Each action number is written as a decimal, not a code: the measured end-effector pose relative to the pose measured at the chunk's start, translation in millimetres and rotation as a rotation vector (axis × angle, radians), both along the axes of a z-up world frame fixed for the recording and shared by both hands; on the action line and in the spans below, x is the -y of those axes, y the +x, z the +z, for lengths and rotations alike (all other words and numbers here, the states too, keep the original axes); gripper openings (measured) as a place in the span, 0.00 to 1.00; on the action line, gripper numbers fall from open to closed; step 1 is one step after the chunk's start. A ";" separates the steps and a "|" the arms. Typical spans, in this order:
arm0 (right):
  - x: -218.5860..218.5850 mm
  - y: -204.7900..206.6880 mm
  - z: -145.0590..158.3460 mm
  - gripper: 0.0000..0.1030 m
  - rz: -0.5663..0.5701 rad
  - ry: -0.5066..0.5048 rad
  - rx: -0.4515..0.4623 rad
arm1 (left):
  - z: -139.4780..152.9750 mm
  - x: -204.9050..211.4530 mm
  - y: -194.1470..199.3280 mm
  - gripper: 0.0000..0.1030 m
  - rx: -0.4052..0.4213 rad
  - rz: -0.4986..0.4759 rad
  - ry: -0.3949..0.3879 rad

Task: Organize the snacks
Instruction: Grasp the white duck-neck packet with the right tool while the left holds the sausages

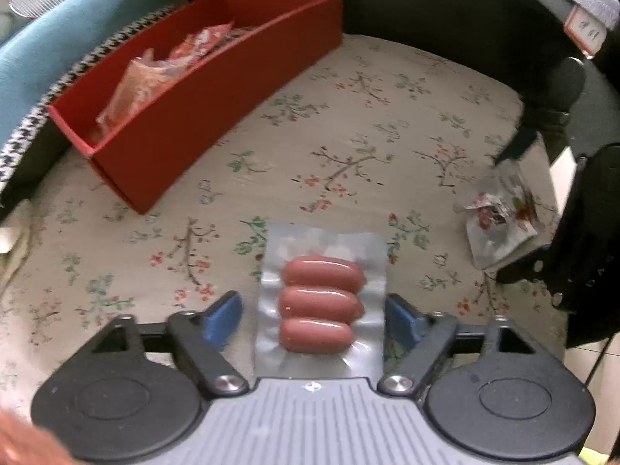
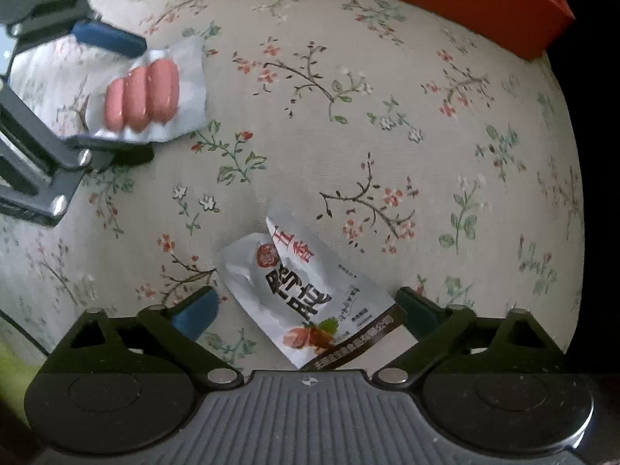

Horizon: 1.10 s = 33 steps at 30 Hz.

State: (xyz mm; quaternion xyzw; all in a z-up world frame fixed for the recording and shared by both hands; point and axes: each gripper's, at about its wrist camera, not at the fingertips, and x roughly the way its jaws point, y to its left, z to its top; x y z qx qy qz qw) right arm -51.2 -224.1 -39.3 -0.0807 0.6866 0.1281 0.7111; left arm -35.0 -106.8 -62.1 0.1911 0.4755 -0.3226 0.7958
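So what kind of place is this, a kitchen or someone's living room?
Most likely a room in a home, not a shop or lab. The snacks lie on a floral tablecloth, a red box holds snack packets, and a teal cushion or chair back sits behind it. Which room I can't tell.

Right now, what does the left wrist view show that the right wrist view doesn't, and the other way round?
Only the left wrist view shows inside the red box, where snack packets already lie. Only the right wrist view shows the silver pouch's printed face clearly, between the right gripper's open jaws. Both show the sausage pack between the left gripper's blue pads, and the floral cloth.
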 end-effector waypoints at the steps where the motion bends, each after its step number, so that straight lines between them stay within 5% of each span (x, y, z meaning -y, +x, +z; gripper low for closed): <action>1: -0.2 -3.8 3.6 0.82 -0.012 0.000 0.011 | 2.6 -1.0 1.2 0.60 -0.007 0.015 -0.008; 9: -14.7 -16.5 11.3 0.77 -0.230 0.053 0.161 | 8.1 -4.2 -6.3 0.60 -0.056 0.116 -0.005; 13: -12.5 -13.4 17.2 0.66 -0.331 0.133 0.222 | 10.7 -7.5 -10.7 0.59 -0.055 0.145 -0.016; 21: -18.5 5.2 10.5 0.69 -0.369 0.098 0.256 | 15.5 -17.3 1.6 0.59 -0.048 0.208 -0.035; 28: -26.9 15.9 10.0 0.84 -0.342 0.027 0.307 | 8.4 -18.7 6.4 0.60 -0.042 0.215 -0.008; 33: -23.8 23.0 10.9 0.76 -0.353 0.039 0.312 | 8.0 -15.5 7.8 0.60 -0.018 0.191 0.006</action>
